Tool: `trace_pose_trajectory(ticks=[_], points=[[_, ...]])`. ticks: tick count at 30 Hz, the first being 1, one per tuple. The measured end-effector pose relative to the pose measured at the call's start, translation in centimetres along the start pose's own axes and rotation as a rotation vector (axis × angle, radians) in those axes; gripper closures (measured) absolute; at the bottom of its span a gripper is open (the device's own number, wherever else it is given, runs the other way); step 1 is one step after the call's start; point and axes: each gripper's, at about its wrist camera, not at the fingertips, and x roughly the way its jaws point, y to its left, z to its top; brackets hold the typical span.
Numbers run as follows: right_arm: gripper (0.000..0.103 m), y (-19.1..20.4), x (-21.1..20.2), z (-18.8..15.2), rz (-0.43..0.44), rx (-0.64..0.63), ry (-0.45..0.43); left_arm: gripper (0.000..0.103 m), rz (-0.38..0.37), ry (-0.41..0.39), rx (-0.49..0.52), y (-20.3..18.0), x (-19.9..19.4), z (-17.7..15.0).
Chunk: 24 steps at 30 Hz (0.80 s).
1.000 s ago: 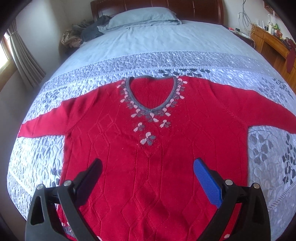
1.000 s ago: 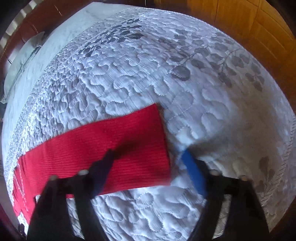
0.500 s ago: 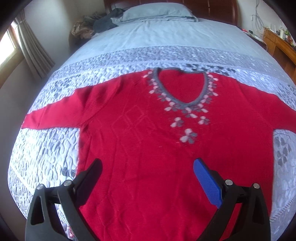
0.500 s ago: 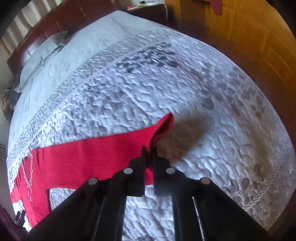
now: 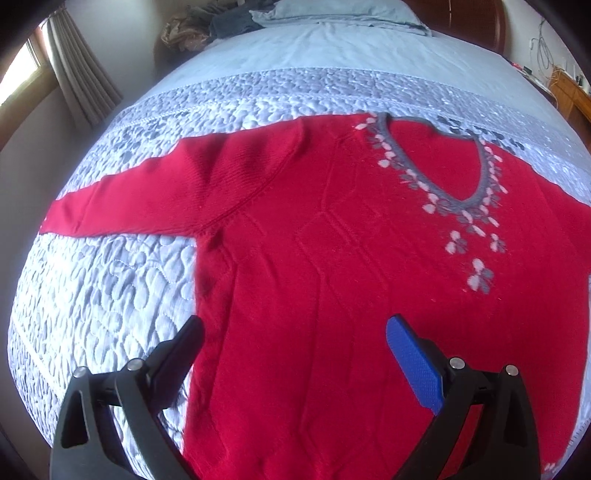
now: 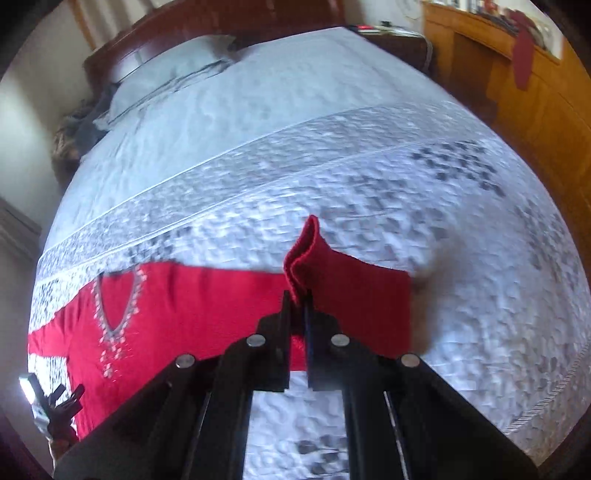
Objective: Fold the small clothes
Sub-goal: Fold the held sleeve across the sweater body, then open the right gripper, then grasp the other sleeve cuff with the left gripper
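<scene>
A red knit sweater [image 5: 332, 258] with a grey V-neck lies face up on the quilted bed. Its left sleeve [image 5: 155, 195] stretches flat toward the bed's left edge. My left gripper [image 5: 291, 332] is open and empty, hovering over the sweater's lower left side. My right gripper [image 6: 296, 299] is shut on the cuff of the right sleeve [image 6: 351, 288] and holds it lifted above the quilt. The sweater body [image 6: 147, 314] shows at the left of the right wrist view, with the left gripper [image 6: 59, 402] small beside it.
The grey-white quilt [image 5: 92, 295] covers the bed. A pillow [image 6: 173, 59] and a heap of clothes [image 5: 218, 26] lie at the headboard. A wooden cabinet [image 6: 535, 103] stands along the bed's right side. A curtain and window [image 5: 74, 74] are at the left.
My right gripper closed on the right sleeve's cuff and lifted it, swinging toward the sweater body. My left gripper stayed open and shifted left over the sweater.
</scene>
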Motion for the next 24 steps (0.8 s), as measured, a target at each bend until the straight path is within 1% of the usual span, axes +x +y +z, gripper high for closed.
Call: trace_pose_trajectory(ticks=[5, 9, 11, 13, 14, 16, 17, 18, 20, 21, 23, 24], points=[[0.098, 8.5, 3.0, -1.0, 0.057, -0.097, 0.038, 0.004, -0.002, 0.0, -0.023, 1.6, 0.9, 1.2], [0.098, 14.0, 5.9, -2.1, 0.085, -0.158, 0.073, 0.004, -0.022, -0.013, -0.038, 2.4, 0.8, 1.9], [0.098, 16.1, 7.9, -3.0, 0.086, -0.179, 0.107, 0.004, -0.03, -0.017, -0.04, 2.5, 0.7, 2.1], [0.098, 17.1, 9.6, -3.9, 0.081, -0.191, 0.138, 0.004, -0.043, -0.024, -0.039, 2.3, 0.4, 2.2], [0.092, 17.5, 10.5, -4.4, 0.072, -0.2, 0.152, 0.004, -0.051, -0.028, -0.037, 2.0, 0.2, 2.4], [0.09, 17.6, 11.9, -5.4, 0.092, -0.199, 0.191, 0.004, -0.069, -0.03, -0.029, 1.1, -0.1, 2.5], [0.078, 17.4, 12.2, -5.8, 0.107, -0.188, 0.198, 0.004, -0.081, -0.029, -0.025, 0.6, -0.3, 2.6], [0.07, 16.9, 12.2, -6.2, 0.127, -0.173, 0.2, 0.004, -0.1, -0.029, -0.016, -0.3, -0.5, 2.8], [0.07, 15.5, 11.2, -6.7, 0.167, -0.147, 0.171, 0.004, -0.134, -0.034, 0.001, -2.0, -1.0, 3.0], [0.071, 14.5, 10.2, -7.2, 0.193, -0.128, 0.152, 0.004, -0.165, -0.036, 0.017, -3.4, -1.2, 3.3], [0.071, 12.8, 8.7, -8.3, 0.206, -0.095, 0.124, 0.005, -0.219, -0.036, 0.04, -5.9, -1.6, 3.8], [0.071, 11.7, 7.5, -9.3, 0.203, -0.086, 0.101, 0.005, -0.264, -0.03, 0.055, -7.9, -1.9, 4.2]])
